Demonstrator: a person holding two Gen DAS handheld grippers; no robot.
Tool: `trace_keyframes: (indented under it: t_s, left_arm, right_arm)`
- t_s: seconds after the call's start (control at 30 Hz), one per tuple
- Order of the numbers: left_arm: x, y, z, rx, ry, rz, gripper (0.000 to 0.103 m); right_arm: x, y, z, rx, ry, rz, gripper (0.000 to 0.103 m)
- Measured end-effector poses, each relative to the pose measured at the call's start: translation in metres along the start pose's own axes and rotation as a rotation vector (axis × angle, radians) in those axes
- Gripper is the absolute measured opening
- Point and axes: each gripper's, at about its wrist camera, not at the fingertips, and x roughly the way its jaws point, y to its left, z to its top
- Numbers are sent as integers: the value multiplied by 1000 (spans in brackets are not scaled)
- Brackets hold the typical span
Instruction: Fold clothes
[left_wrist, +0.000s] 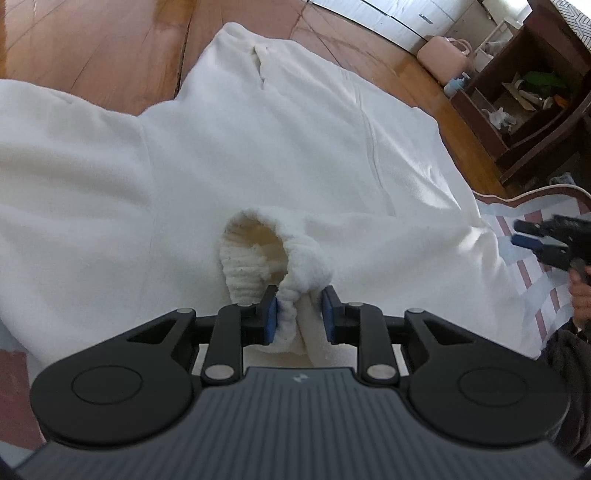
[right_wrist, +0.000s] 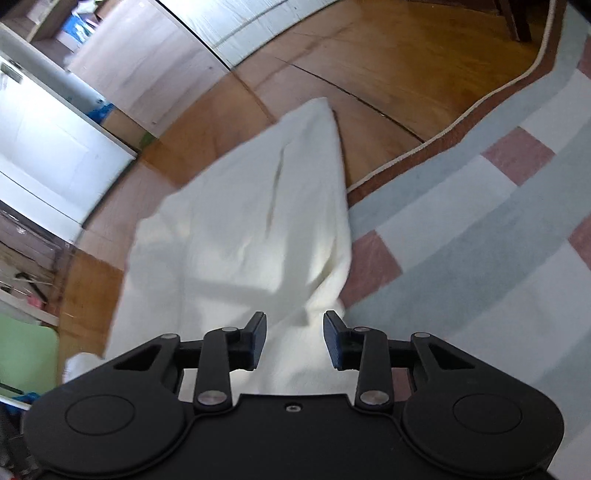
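- Your left gripper (left_wrist: 298, 308) pinches the ribbed collar (left_wrist: 258, 254) of the white sweater (left_wrist: 258, 147); bunched knit fills the gap between the blue pads (left_wrist: 271, 317), touching the left pad for certain, the right one less clearly.
- The sweater lies spread flat, mostly on the wooden floor (left_wrist: 92, 40), with its near edge reaching onto the striped rug (left_wrist: 532, 273).
- Only your left view shows the collar opening, one sleeve (left_wrist: 55, 122) stretched off to the left, and the dark wooden shelf (left_wrist: 532, 103) with clutter at far right.
- That same view catches your right gripper (left_wrist: 532, 236) from outside, at the sweater's right edge over the rug, a hand (left_wrist: 581, 291) behind it.
- Your right view shows the right gripper (right_wrist: 294, 332) with fingers spread apart, nothing clamped; white fabric (right_wrist: 251, 229) lies below and between them, contact unclear.
- Only the right view shows the rug's cord edge (right_wrist: 443, 136), the pink and grey bands (right_wrist: 517, 155), and a white door (right_wrist: 44, 147) at left.
- The right view is blurred; fabric detail is soft there.
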Motion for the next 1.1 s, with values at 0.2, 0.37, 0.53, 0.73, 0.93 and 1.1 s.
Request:
trace_keyframes:
  t_s: [0.2,0.37,0.53,0.73,0.93,1.1]
  left_arm:
    - [1,-2,1,17,-29,-11,23]
    - [-5,-9,3,70,-76,-28,21]
    - [9,-11,5,88,-36,39,21]
    - [10,-1,8,33,-27,19,22]
    - [12,2,10,-9,-22,-6,23]
    - [15,0,11,-4,-20,-13,29]
  right_arm:
    - [44,5,6,-98,92,-55,20]
    - [22,2,3,-162,-81,-133,11]
    - [23,-23,-8,-120,-138,-267,1]
    - [-20,-54,-25,107,-187,-40,14]
    - [-50,-36,-77,-35,-148,22,64]
    - [-21,-25,-96,-172,-39,-82,68]
